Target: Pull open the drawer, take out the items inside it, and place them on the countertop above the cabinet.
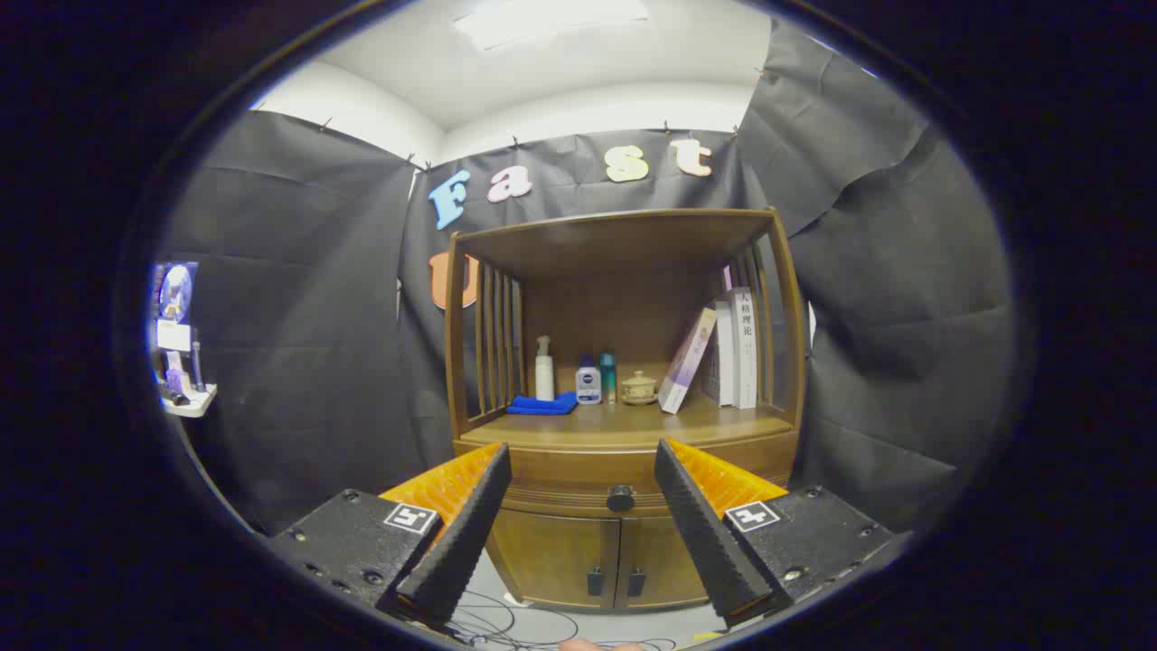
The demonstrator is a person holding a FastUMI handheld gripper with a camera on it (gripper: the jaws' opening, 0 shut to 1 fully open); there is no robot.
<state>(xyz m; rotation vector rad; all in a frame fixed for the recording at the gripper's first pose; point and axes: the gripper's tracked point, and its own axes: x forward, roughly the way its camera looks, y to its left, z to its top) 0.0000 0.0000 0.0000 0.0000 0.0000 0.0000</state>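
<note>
- Right now the gripper (583, 461) is wide open, and nothing is held between its two fingers.
- Its fingers point straight at the front of the wooden cabinet (624, 434), and they do not touch it.
- Just ahead, in the gap between the two fingertips, sits the small dark round knob (620, 498).
- That knob is on the drawer (578, 477), a low wide strip of wood that runs sideways, from one finger across to the other.
- So the drawer's long side lies across the gripper, and the knob is a bit below the tips and a little closer to the right finger.
- The drawer looks shut, so what is inside cannot be seen yet.
- I think the next move is to go straight forward and a touch down, so the knob ends up between the fingers, then squeeze and pull back.
- Just beyond and above the drawer is the countertop (624, 432), where the things must go.
- Farther back on it rest a blue cloth (542, 405), a white pump bottle (544, 368), two small bottles (597, 380), a little lidded cup (639, 387) and some books (723, 353).
- Below the drawer are two cabinet doors (597, 561), both closed.
</note>
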